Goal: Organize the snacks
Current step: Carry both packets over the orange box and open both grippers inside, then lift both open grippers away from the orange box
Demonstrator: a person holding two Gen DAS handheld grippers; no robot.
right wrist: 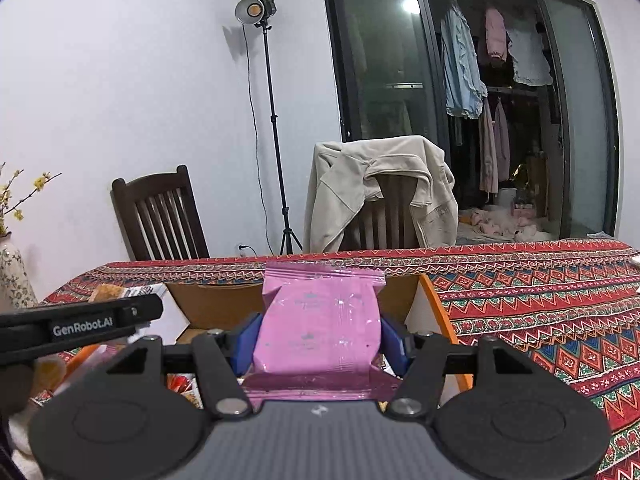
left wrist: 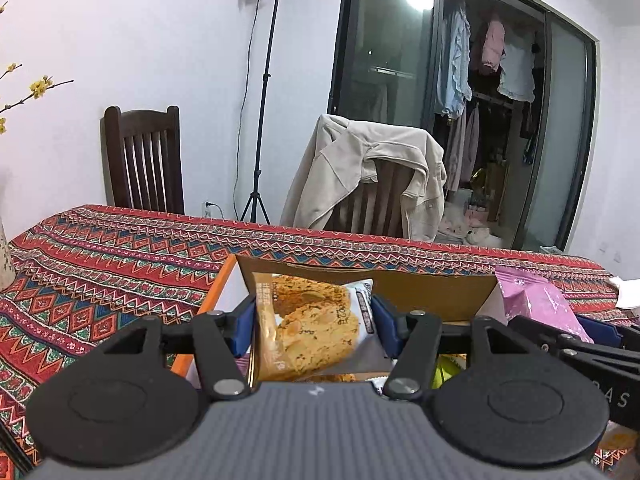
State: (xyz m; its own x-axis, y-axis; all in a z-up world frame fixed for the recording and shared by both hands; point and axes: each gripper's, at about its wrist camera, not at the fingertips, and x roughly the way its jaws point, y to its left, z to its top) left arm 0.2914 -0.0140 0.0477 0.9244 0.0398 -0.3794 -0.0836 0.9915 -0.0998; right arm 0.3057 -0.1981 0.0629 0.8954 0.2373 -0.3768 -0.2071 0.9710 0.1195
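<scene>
My left gripper [left wrist: 314, 322] is shut on a cookie packet [left wrist: 312, 328] printed with golden biscuits, its blue pads pressing both sides. The packet hangs over an open cardboard box [left wrist: 432, 292] with an orange outer edge. In the right wrist view my right gripper [right wrist: 318, 338] is shut on a pink snack packet [right wrist: 320, 320], held upright over the same box [right wrist: 224, 304]. That pink packet [left wrist: 536, 300] also shows at the right of the left wrist view, and the left gripper's black finger [right wrist: 80, 326] crosses the left of the right wrist view. More snack wrappers lie inside the box, mostly hidden.
The box sits on a table with a red patterned cloth [left wrist: 100, 264]. Behind the table stand a dark wooden chair [left wrist: 144, 160], a chair draped with a beige jacket [left wrist: 368, 172] and a light stand [left wrist: 264, 100]. A vase with yellow blossoms [right wrist: 12, 272] is at the left.
</scene>
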